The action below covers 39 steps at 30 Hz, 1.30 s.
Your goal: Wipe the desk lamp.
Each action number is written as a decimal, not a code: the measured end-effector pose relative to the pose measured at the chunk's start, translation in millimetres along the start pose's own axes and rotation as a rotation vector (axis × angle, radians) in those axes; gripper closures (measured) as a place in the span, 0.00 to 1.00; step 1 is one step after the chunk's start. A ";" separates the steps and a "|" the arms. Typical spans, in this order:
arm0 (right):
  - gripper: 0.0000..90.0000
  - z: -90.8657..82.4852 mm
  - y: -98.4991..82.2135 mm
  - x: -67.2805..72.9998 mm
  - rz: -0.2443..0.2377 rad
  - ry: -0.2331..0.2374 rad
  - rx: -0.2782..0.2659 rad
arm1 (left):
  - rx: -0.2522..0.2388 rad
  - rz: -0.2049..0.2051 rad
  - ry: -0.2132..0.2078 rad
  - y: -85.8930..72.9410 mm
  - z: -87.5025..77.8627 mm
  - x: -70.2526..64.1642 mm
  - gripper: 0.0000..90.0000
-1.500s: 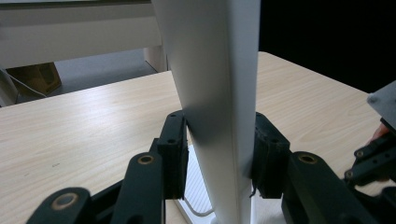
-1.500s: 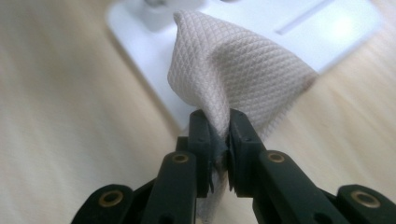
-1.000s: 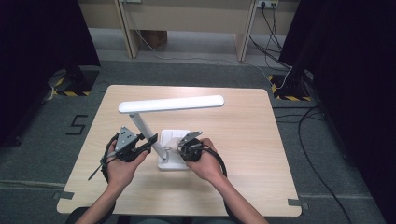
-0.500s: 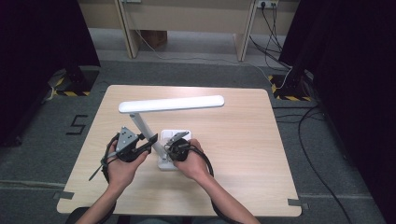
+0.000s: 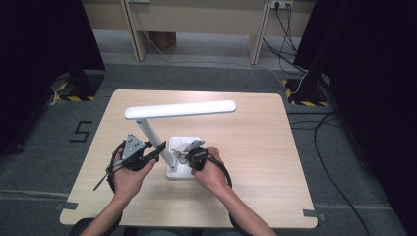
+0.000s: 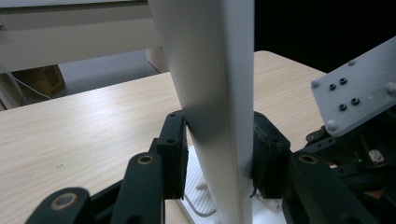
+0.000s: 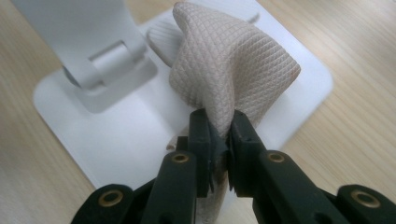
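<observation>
Right hand-held gripper (image 5: 189,150) shifted left, pinching cloth (image 7: 229,74), left hand-held gripper (image 6: 217,158) clamping lamp stem (image 6: 210,70)

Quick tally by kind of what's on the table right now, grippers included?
Desk lamp: 1, white, its post clamped by the left gripper
Cloth: 1, beige, pinched in the right gripper over the lamp base
Grippers: 2
Total: 4
</observation>
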State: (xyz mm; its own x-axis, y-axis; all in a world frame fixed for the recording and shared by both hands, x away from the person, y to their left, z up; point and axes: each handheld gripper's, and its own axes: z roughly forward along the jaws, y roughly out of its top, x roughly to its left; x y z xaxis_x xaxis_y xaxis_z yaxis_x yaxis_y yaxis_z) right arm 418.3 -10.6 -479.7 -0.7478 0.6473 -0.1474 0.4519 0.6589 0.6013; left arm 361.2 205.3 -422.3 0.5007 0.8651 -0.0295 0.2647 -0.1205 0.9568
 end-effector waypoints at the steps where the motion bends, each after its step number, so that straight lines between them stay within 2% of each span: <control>1: 0.91 -0.9 -1.8 -2.0 0.004 -0.007 0.001 | -0.001 0.000 0.000 -0.1 -0.1 0.0 0.68; 4: 0.91 -2.8 -6.1 -8.3 -0.002 -0.018 -0.001 | -0.001 0.001 0.000 -0.2 -0.1 0.1 0.68; 5: 0.91 -3.7 -7.4 -9.2 0.012 -0.026 0.006 | 0.000 0.001 0.001 0.0 0.0 0.0 0.68; 6: 0.91 -4.3 -8.4 -11.8 -0.001 -0.035 0.006 | 0.001 0.003 0.001 0.3 0.2 -0.3 0.68; 7: 0.91 -5.3 -9.8 -13.4 0.014 -0.038 0.014 | 0.002 0.004 0.002 0.4 0.2 -0.5 0.68; 8: 0.91 -5.8 -10.7 -16.3 0.000 -0.052 0.014 | 0.001 0.004 0.003 0.3 0.2 -0.5 0.68; 11: 0.91 -7.4 -13.7 -21.4 0.028 -0.076 0.036 | -0.001 0.000 0.002 -0.2 0.0 -0.1 0.68; 14: 0.91 -9.1 -12.7 -24.9 0.033 -0.071 0.019 | -0.002 0.002 0.004 -0.2 0.3 -0.4 0.68; 17: 0.91 -11.6 -1.7 -23.1 0.039 -0.042 -0.030 | -0.001 0.005 0.005 -0.1 0.4 -0.6 0.68; 21: 0.91 -9.7 22.3 -13.6 0.017 0.027 -0.088 | 0.000 0.004 0.004 -0.1 0.2 -0.3 0.68; 23: 0.90 -6.0 32.6 -9.3 -0.020 0.048 -0.097 | -0.001 0.004 0.003 -0.1 0.3 -0.3 0.68; 26: 0.90 2.3 46.4 -1.4 -0.038 0.079 -0.089 | -0.002 0.002 0.003 -0.4 0.3 -0.1 0.68; 27: 0.90 5.1 49.1 1.6 -0.049 0.068 -0.083 | -0.003 0.001 0.002 -0.5 0.3 -0.1 0.68; 30: 0.90 13.3 52.7 5.3 -0.061 0.087 -0.080 | -0.002 0.004 0.002 -0.3 0.3 -0.1 0.68; 32: 0.90 17.5 55.0 6.4 -0.085 0.099 -0.083 | -0.002 0.005 0.003 -0.3 0.4 -0.3 0.68; 34: 0.90 18.9 57.4 8.1 -0.069 0.128 -0.079 | -0.002 0.006 0.004 -0.3 0.4 -0.4 0.68; 35: 0.90 20.5 59.2 6.8 -0.103 0.132 -0.084 | -0.001 0.006 0.006 -0.2 0.3 -0.4 0.68; 36: 0.90 21.1 60.0 8.0 -0.079 0.142 -0.079 | -0.001 0.006 0.006 -0.2 0.3 -0.2 0.68; 39: 0.90 23.6 62.0 5.7 -0.081 0.165 -0.067 | 0.000 0.007 0.006 -0.1 0.3 -0.2 0.68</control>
State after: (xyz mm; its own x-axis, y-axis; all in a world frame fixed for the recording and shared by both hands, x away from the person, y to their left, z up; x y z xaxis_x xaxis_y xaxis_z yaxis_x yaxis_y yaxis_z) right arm 453.6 43.0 -461.8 -0.8523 0.5183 -0.0698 0.3581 0.6756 0.6445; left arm 361.3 205.0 -422.5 0.4977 0.8671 -0.0216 0.2610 -0.1260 0.9571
